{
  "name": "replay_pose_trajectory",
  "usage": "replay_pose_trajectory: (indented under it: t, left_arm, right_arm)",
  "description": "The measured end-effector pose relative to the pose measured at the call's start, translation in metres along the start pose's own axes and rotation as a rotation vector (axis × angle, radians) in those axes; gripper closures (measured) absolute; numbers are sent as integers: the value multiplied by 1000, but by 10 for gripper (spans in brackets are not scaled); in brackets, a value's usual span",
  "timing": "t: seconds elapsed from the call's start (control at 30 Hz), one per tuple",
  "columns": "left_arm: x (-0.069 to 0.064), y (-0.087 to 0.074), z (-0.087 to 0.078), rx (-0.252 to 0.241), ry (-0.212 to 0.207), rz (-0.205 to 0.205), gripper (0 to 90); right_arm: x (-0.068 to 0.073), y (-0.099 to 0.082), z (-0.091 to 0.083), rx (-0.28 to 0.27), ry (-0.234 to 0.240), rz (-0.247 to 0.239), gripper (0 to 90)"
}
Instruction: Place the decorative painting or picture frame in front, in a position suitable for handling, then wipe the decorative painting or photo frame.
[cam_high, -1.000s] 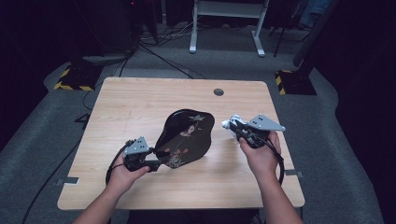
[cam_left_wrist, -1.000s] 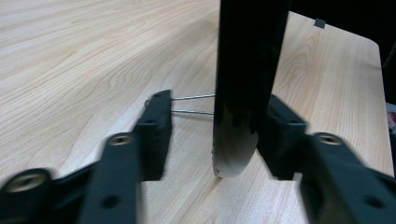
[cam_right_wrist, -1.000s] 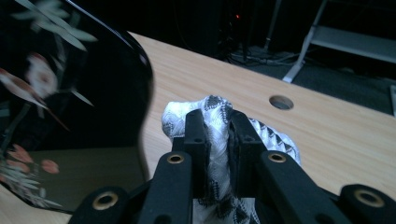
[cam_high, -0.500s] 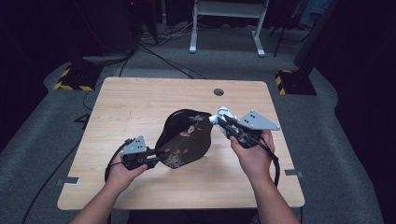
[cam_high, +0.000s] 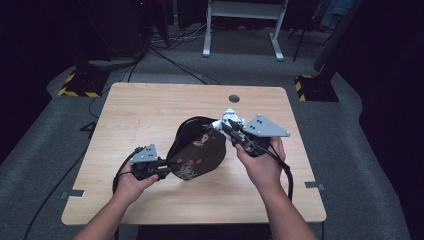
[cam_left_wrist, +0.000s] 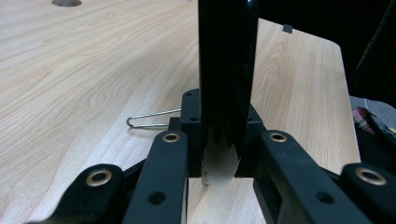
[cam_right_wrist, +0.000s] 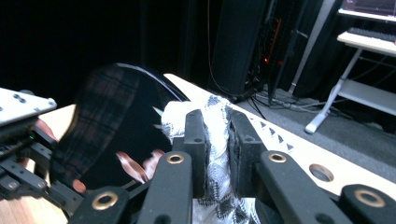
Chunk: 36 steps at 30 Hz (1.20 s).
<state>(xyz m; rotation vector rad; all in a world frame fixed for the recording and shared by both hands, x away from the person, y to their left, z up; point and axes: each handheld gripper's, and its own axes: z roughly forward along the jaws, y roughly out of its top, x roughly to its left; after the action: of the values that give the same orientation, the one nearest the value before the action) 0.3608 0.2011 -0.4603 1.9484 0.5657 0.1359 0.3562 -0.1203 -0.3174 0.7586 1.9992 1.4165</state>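
One black plate tilted up on one wooden table, left gripper clamped on its near edge, right gripper clamped on one white cloth, one paper clip.

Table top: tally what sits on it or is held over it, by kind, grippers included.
Grippers: 2, the left gripper and the right gripper
Black oval plates: 1, the plate
White patterned cloths: 1, the cloth
Wire clips: 1, the clip
Total: 5
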Motion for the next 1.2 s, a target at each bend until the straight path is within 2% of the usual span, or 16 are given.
replay_pose_trajectory:
  t: [0.03, 0.27, 0.53, 0.77, 1.03, 1.2]
  left_arm:
    - [0, 1, 0, 16, -3, 1, 790]
    - [4, 2, 0, 29, -20, 1, 792]
    - [5, 4, 1, 37, -31, 0, 793]
    - [5, 4, 1, 49, -41, 3, 792]
    - [4, 6, 1, 58, -37, 12, 790]
    - [3, 6, 1, 61, -32, 14, 788]
  right_arm:
    - [2, 2, 1, -3, 5, -5, 806]
    - [16, 15, 12, -29, 36, -36, 806]
    - [28, 18, 26, -26, 64, -55, 805]
    - [35, 18, 34, -21, 82, -70, 805]
    - [37, 15, 38, -10, 82, -84, 804]
    - [38, 10, 43, 17, 88, -86, 804]
